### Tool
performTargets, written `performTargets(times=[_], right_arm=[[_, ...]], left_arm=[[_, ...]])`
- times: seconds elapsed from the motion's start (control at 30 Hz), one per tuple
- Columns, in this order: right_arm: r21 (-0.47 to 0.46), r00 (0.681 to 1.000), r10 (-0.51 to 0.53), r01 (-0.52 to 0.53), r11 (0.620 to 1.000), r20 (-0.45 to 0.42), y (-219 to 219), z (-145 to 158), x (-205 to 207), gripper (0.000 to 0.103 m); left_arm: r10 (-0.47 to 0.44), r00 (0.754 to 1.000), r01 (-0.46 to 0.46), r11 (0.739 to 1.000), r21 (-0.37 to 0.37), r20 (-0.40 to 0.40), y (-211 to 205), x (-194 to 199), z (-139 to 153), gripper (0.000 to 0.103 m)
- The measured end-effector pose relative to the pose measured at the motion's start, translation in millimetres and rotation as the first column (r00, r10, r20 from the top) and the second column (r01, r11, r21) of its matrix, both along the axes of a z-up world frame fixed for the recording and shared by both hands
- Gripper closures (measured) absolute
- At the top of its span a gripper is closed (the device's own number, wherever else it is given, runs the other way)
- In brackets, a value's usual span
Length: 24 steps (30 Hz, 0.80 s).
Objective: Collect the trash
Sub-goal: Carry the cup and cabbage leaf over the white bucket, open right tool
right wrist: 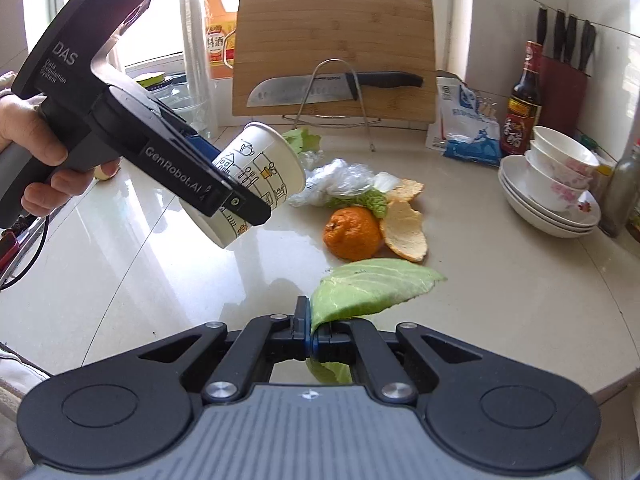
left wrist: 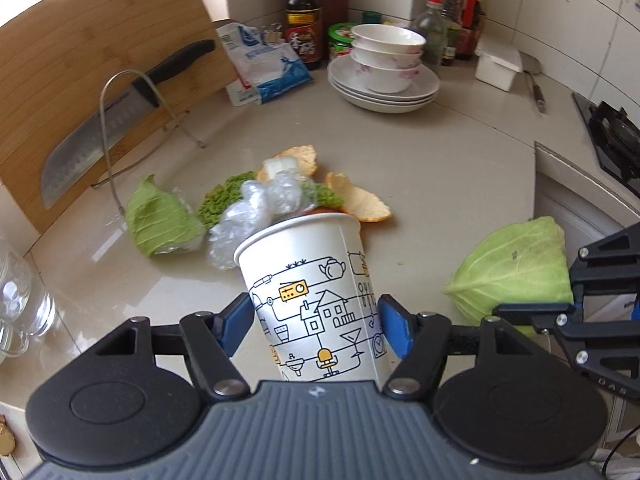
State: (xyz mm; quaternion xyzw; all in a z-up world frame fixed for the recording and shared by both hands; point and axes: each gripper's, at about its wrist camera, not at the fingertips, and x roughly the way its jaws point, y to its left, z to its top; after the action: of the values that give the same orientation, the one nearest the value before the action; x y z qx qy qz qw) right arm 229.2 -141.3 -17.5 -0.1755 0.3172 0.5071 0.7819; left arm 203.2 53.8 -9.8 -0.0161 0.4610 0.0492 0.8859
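My left gripper is shut on a white paper cup with printed drawings, tilted mouth-first toward a trash pile on the counter. In the pile lie crumpled plastic wrap, orange peel and a cabbage leaf. In the right wrist view the cup hangs above the counter in the left gripper, beside an orange and peel. My right gripper is shut on a second cabbage leaf, lifted off the counter. That leaf also shows at the right of the left wrist view.
A bamboo cutting board with a knife on a wire rack stands at the back. Stacked bowls and plates, a sauce bottle and a blue-white bag are at the right. A glass mug and stove flank the counter.
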Motion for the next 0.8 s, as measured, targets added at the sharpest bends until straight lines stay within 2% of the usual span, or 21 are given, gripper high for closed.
performTargets(times=[0.17, 0.33, 0.57, 0.67, 0.8], right_arm=[[0.002, 0.991, -0.134, 0.134, 0.991, 0.003, -48, 11, -6, 0.101], [-0.018, 0.957, -0.291, 0.291, 0.957, 0.003, -99, 6, -4, 0.101], [-0.086, 0.857, -0.512, 0.507, 0.858, -0.052, -167, -37, 14, 0.1], [-0.121, 0.812, -0.576, 0.565, 0.816, -0.093, -189, -62, 25, 0.1], [-0.173, 0.757, -0.637, 0.614, 0.77, -0.147, -208, -100, 40, 0.1]], left_arm=[[-0.127, 0.992, 0.127, 0.991, -0.032, 0.009, -41, 13, 3, 0.036], [-0.261, 0.965, 0.262, 0.963, -0.056, 0.027, -89, 32, 4, 0.036], [-0.419, 0.907, 0.421, 0.903, -0.085, 0.047, -156, 54, 1, 0.036], [-0.464, 0.885, 0.466, 0.88, -0.086, 0.047, -178, 59, -3, 0.036], [-0.495, 0.868, 0.496, 0.864, -0.087, 0.037, -197, 62, -9, 0.036]])
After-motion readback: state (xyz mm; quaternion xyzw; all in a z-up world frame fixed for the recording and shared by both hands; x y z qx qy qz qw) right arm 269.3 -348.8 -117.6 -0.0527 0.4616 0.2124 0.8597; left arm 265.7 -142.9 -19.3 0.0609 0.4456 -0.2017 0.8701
